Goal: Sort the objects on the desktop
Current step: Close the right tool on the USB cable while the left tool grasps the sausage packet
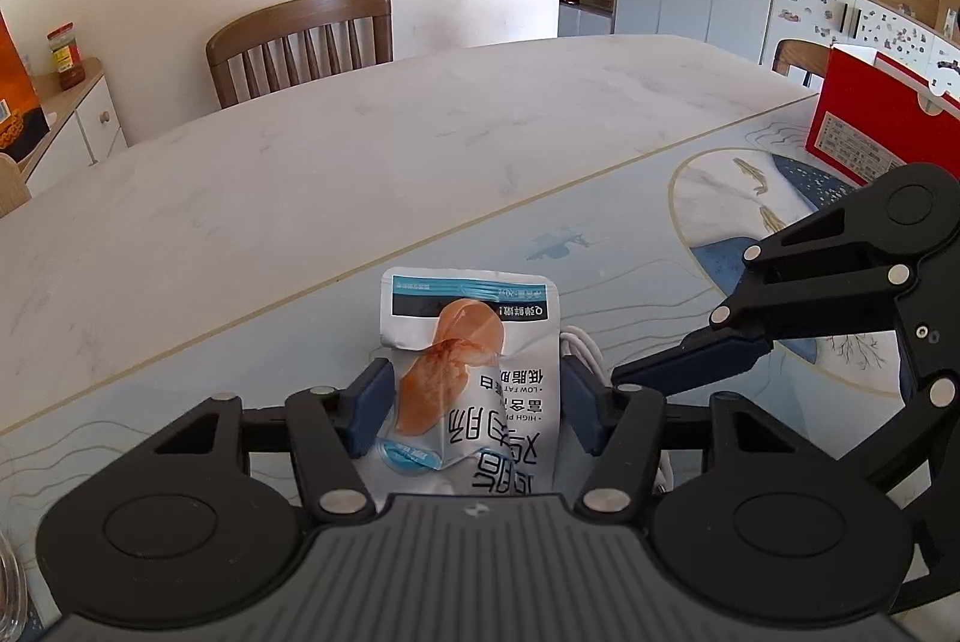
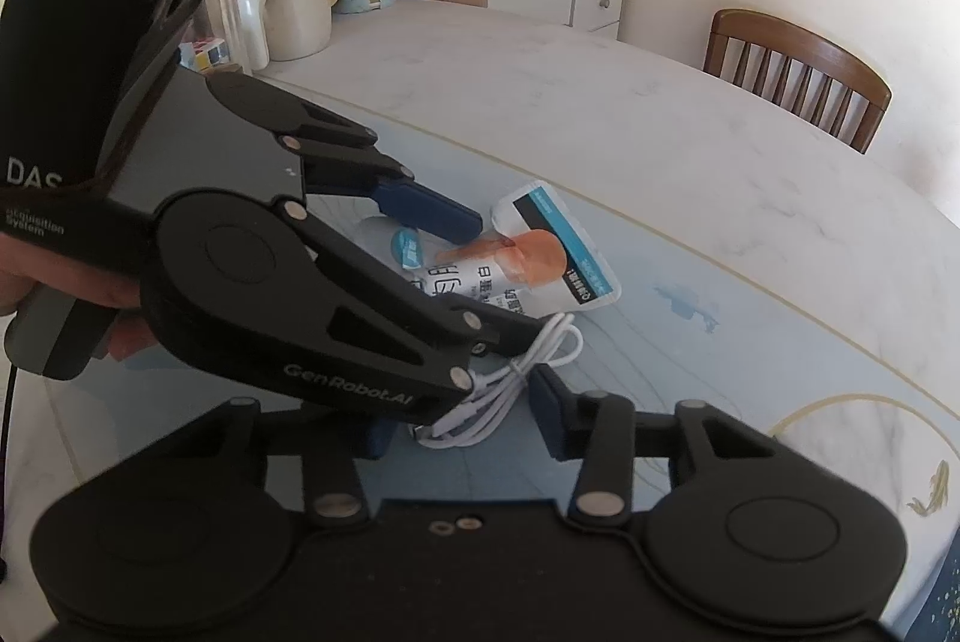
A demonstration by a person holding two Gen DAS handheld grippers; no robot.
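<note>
Left tongs (image 1: 471, 405): the blue pads press both sides of the snack pouch, which is creased between them, so they grip it
Right tongs (image 2: 462, 423): jaws part closed around the bundled cable; the right pad stands just beside the coil, the left pad is mostly hidden behind the other tool, so I cannot tell whether the pads press on it
Snack pouch (image 1: 480, 342): silver-white with a blue and black band, an orange sausage picture and printed characters; it lies on the mat, its far end towards the middle of the worktop
Cable (image 2: 510, 384): white, coiled, on the mat just right of the pouch and touching its edge in the right wrist view
Hand (image 2: 36, 282): a person's hand wraps the handle of the left tool
Mat (image 1: 630, 246): pale blue with wavy lines and fish drawings, covering the near part of the worktop
Worktop (image 1: 300, 150): pale marble look
Red box (image 1: 870, 120): stands at the far right of the mat, well apart from the pouch
Chair (image 1: 300, 42): brown, wooden, at the far edge
Kettle (image 2: 282, 0): white, at the worktop's far left corner
</note>
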